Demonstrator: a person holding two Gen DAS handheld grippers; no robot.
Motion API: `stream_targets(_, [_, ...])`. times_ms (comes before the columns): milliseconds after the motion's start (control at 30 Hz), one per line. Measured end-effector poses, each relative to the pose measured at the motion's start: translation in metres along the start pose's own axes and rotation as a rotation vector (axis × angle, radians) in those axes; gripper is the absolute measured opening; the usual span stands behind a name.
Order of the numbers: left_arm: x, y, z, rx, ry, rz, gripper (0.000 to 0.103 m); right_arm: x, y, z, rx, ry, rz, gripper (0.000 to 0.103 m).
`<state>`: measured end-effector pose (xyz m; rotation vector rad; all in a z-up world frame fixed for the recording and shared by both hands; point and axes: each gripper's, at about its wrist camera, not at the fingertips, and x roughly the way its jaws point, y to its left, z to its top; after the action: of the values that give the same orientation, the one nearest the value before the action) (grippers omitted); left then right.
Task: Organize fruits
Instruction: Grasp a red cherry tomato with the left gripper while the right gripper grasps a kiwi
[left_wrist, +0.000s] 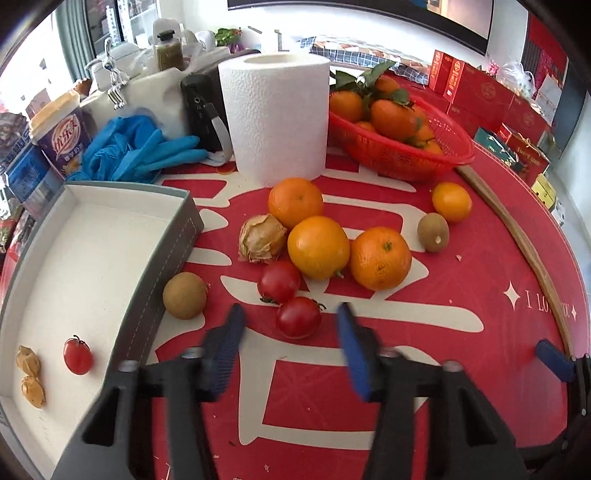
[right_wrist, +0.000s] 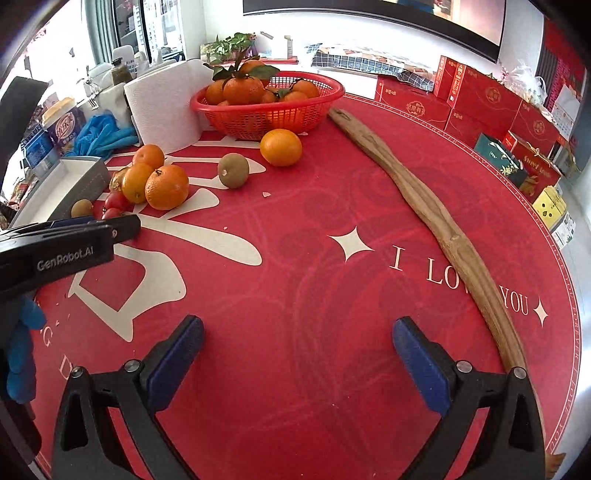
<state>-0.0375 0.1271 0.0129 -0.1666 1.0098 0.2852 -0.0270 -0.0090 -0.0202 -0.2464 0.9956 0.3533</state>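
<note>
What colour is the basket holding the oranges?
Red, a plastic mesh basket; clearest in the right wrist view.

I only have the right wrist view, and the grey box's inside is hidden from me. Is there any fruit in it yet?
Observer: Yes. One cherry tomato and two husked physalis lie on the white floor of the grey box.
Operator: Are the left tongs gripping anything?
Observer: No. The left tongs are open, and the nearest loose tomato sits between their tips with a gap on each side.
</note>
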Motion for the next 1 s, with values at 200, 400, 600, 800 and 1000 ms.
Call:
stream_targets(200, [-0.003, 0.004, -0.002, 0.013, -0.005, -0.001, 0.024, 0.0, -0.001, 0.0, -0.001, -0.003, 0.001, 0.103])
stream_targets(400, [-0.02, 0.015, -0.031, 0.055, -0.02, 0.011, 0.024, 0.0, -0.002, 0.001, -0.005, -0.003, 0.002, 0.103])
stream_targets(600, [-0.035, 0.02, -0.057, 0.095, -0.055, 0.033, 0.024, 0.016, 0.004, 0.025, -0.021, 0.012, 0.012, 0.103])
stream_targets(800, [-0.037, 0.022, -0.061, 0.083, -0.068, 0.031, 0.024, 0.04, 0.012, 0.06, -0.016, -0.009, 0.01, 0.103])
stream_targets(1000, [-0.037, 0.023, -0.062, 0.067, -0.071, 0.024, 0.024, 0.057, 0.026, 0.084, -0.007, -0.03, 0.016, 0.102])
